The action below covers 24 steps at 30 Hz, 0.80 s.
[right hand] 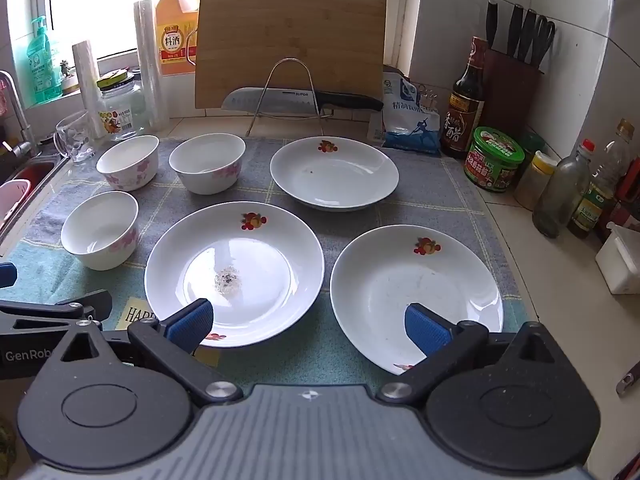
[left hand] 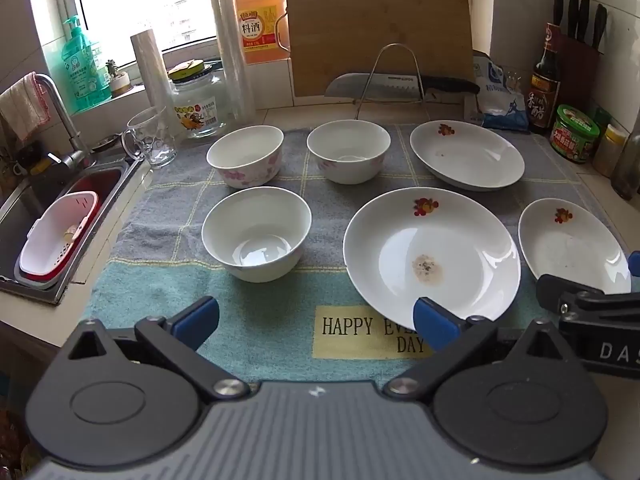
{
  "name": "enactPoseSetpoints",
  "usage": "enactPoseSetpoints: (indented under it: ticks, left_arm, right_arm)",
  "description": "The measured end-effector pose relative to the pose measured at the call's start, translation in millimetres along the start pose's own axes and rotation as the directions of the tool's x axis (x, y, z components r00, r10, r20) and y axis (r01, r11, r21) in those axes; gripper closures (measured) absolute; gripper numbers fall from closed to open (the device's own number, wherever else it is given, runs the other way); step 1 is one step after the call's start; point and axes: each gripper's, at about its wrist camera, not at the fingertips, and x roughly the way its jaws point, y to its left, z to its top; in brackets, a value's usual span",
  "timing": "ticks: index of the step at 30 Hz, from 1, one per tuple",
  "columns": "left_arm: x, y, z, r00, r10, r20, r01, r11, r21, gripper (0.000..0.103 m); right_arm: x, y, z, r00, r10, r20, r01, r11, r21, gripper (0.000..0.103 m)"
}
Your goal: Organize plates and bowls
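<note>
1. Left gripper (left hand: 316,322) and right gripper (right hand: 308,326): jaws spread wide, nothing held.
2. Three bowls (left hand: 256,236) and three plates (right hand: 234,272) are laid apart on the towel (left hand: 256,340).

Three white plates with a red flower mark: one at the back (right hand: 334,173), one in the middle with a stain (right hand: 234,274), one at the right (right hand: 416,296). Three white bowls with pink flowers: back left (right hand: 128,162), back middle (right hand: 207,163), front left (right hand: 100,230). One cloth mat (right hand: 440,200) under all six. One wooden cutting board (right hand: 290,44), one wire rack (right hand: 288,92), one large knife (right hand: 280,98). One glass mug (left hand: 151,142), one glass jar (left hand: 196,100). One big orange bottle (left hand: 256,12), one green soap bottle (left hand: 82,68). One knife block (right hand: 510,88) with about five handles. Two open grippers: left (left hand: 316,320), right (right hand: 308,322).
</note>
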Motion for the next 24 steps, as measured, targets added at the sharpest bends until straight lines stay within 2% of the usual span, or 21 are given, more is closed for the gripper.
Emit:
enactPoseSetpoints:
  ticks: [24]
  left_arm:
    - [-3.2, -0.7, 1.1, 1.000, 0.001, -0.001, -0.001, 1.000, 0.000, 0.001]
  right_arm:
    - [-2.7, -1.4, 0.2, 1.000, 0.001, -0.005, -0.001, 1.000, -0.004, 0.000]
